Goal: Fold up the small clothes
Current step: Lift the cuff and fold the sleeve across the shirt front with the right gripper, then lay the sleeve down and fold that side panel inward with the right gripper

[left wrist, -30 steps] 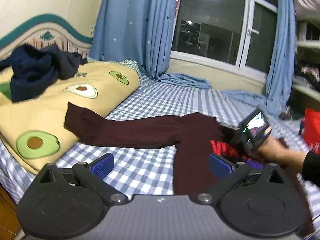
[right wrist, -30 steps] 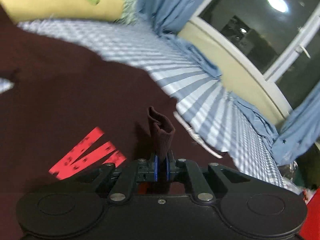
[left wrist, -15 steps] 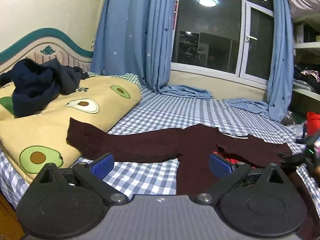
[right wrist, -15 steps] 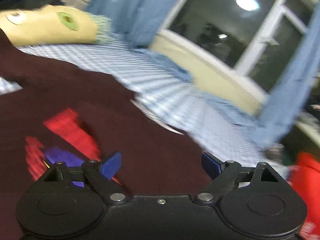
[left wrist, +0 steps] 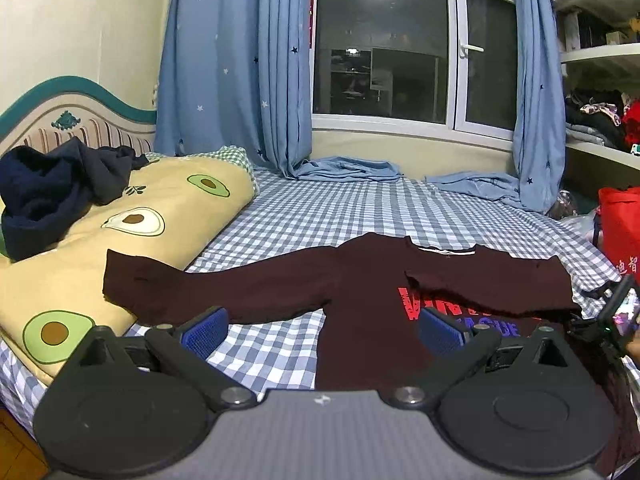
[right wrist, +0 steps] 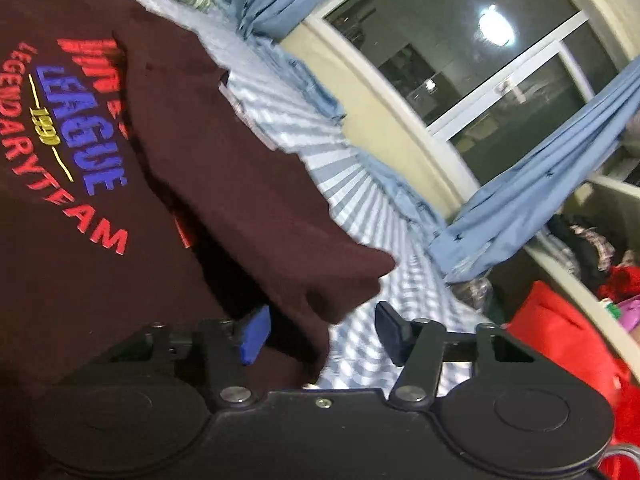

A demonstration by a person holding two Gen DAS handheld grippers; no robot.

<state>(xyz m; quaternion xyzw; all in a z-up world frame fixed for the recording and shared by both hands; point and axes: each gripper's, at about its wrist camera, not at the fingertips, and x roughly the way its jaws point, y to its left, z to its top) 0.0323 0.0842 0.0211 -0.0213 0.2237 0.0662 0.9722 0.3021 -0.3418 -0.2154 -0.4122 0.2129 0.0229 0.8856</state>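
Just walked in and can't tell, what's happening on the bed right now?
A person is folding a maroon long-sleeve shirt spread on the checked bedsheet. One sleeve is already folded across the chest; the other lies stretched toward the avocado pillow. The left tool is open and empty. The right tool is closing at the shirt's edge.

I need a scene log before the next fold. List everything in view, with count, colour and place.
shirt: 1, maroon with red and blue print, flat on bed, one sleeve folded across chest
bed: 1, blue-white check
quilt: 1, yellow with avocados, left on bed
dark clothes: 1 heap, navy, on quilt
curtains: 2, blue, beside window
window: 1, dark
bag: 1, red, right of bed
shelves: white, right, holding clothes
left gripper: open, empty
right gripper: closing, shirt edge between pads, not pressed
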